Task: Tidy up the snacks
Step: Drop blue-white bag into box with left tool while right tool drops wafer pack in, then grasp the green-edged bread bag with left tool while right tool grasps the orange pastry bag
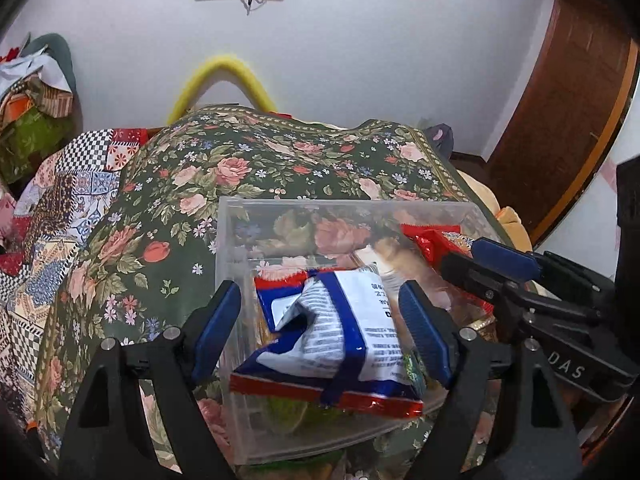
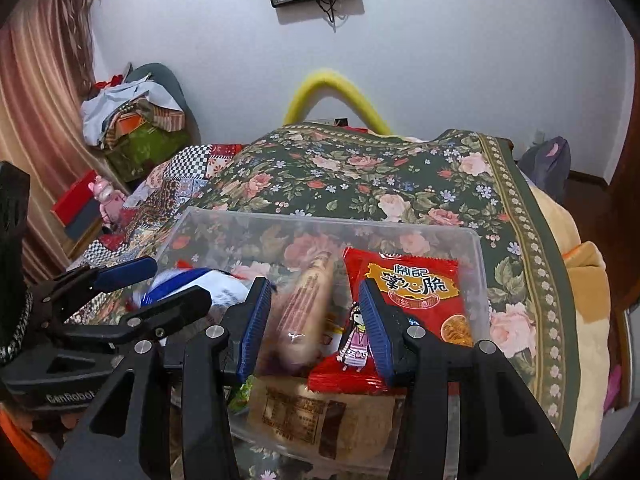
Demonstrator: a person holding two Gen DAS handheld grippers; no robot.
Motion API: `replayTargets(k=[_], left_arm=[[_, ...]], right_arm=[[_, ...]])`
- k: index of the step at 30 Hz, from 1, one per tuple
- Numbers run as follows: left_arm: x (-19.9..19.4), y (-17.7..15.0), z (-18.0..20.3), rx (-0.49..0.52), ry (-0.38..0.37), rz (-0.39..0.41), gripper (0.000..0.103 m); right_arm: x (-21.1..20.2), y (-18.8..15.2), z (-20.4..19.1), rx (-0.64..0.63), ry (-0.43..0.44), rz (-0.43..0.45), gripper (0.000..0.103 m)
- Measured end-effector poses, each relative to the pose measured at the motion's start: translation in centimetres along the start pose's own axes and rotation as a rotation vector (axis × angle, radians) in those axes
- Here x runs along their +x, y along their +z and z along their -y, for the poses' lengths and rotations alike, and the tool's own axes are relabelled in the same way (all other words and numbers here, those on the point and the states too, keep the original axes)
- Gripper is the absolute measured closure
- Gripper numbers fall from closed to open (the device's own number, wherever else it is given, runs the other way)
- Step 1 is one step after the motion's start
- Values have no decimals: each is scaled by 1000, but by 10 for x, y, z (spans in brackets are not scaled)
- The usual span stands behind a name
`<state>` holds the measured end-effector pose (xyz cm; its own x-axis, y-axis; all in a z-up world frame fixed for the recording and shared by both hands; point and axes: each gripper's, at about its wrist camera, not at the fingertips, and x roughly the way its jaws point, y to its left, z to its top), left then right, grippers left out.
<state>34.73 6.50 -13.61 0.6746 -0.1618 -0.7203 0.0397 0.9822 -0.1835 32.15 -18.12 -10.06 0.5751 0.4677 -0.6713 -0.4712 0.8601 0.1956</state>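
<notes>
blue-white packet (image 1: 340,320): light, crinkly, slippery film; pinch a sealed edge
left claw (image 1: 320,328): spread wide around it, not gripping
right claw (image 2: 316,328): spread too, empty
clear bin (image 1: 228,240): stiff

Snack packets (image 2: 404,300) crowd the clear bin (image 1: 230,240) — its far end stays open.

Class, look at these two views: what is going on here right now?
A person is sorting snacks into a clear plastic box on a floral bedspread. The left hand-held gripper is open, its fingers on either side of a blue-and-white snack packet lying in the box. The right hand-held gripper is also open over the box, with a blurred tan packet between its fingers and a red snack packet beside it.
</notes>
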Motion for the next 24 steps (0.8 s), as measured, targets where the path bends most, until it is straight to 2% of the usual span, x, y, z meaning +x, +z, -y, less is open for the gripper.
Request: replayTargets(k=[8,12,17,20,24], left_arm=[[-37,-3,5,36,7,51,21],[-58,-14,8,69,19,56,21],[-70,-37,5,79,11,14,21],[-70,-56,4,84,9,-21,21],[-62,-80,1,63,8,-75,21]], right_arm=[[-30,-5,-6,-32,31,24,57],[-49,-12,-12,-56,47,47,55],[-64,-27,-18,-79,64,48,51],[-68,-42,-22,-99,46,39,50],[-64,-60,-21,-89,56,-3,49]])
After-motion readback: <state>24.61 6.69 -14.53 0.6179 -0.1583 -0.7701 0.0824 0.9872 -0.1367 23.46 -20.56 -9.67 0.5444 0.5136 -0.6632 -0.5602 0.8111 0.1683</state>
